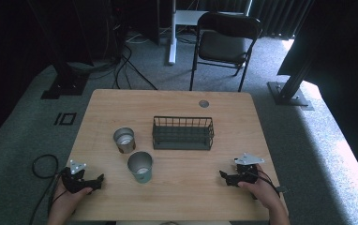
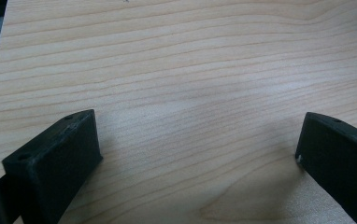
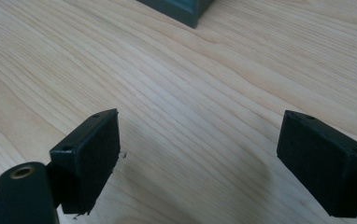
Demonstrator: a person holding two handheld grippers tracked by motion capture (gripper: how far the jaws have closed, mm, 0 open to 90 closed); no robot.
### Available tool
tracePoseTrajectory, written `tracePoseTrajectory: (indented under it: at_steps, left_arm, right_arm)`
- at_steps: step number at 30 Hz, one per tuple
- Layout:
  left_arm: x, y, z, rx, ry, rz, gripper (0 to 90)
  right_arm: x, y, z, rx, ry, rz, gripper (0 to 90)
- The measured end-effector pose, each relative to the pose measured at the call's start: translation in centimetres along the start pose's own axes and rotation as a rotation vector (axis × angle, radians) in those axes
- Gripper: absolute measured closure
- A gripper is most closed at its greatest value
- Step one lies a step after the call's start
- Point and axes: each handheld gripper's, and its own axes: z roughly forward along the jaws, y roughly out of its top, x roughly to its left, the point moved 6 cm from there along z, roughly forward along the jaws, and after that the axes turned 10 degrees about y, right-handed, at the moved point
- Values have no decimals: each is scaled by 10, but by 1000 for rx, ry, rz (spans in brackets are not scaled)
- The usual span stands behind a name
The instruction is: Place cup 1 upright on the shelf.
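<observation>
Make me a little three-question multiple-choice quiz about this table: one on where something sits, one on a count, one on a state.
1. Where is the dark wire basket?
A. right of the cups
B. at the table's near edge
C. on the chair

2. How many metal cups stand on the light wooden table?
A. one
B. two
C. four

3. The left tool is:
A. gripping a cup
B. open, holding nothing
C. inside the basket

Answers: 1 A, the basket sits right of both cups. 2 B, a silver metal cup and a greenish metal cup. 3 B, the left gripper view shows bare wood between its jaws.

left gripper point(image 1: 97, 182) jaws apart (low) | right gripper point(image 1: 225, 177) jaws apart
</observation>
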Motion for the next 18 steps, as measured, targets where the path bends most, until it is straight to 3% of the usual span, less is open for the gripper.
tracePoseTrajectory:
  at_steps: [18]
  left_arm:
    - [0, 0, 0, -1, 0, 0, 4]
  right_arm:
    - [30, 19, 17, -4, 88, -76, 130]
